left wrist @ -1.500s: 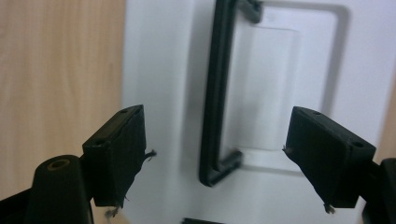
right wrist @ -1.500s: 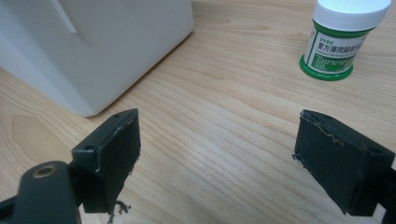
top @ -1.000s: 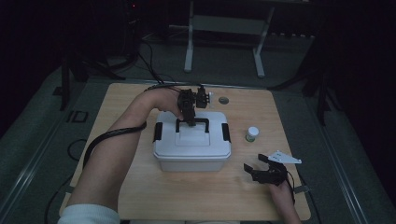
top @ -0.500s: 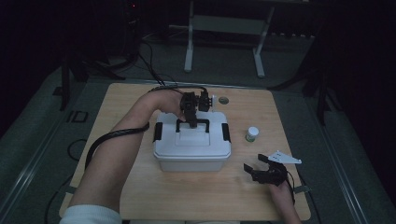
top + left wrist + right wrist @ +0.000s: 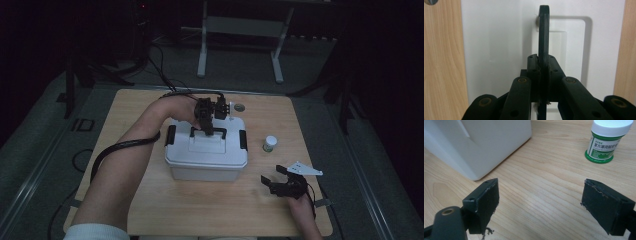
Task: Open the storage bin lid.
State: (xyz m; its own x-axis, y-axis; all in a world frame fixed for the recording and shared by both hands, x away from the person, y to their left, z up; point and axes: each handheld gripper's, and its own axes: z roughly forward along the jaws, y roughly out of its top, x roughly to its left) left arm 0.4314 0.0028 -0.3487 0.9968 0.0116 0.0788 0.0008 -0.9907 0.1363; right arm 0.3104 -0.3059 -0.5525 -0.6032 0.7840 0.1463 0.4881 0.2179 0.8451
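now left gripper (image 5: 205,131) on box handle (image 5: 543,37)

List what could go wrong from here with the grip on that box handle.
1. The left gripper, whose jaws have just been closing, pinches the thin black handle edge-on; a pull might let it slip.
2. Both side latches look closed, so lifting may raise the whole white box.
3. The small jar stands close by.

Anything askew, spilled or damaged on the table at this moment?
Nothing stands out. The white box sits square, lid on, its black handle pinched upright by the left gripper. The small jar stands upright, capped.
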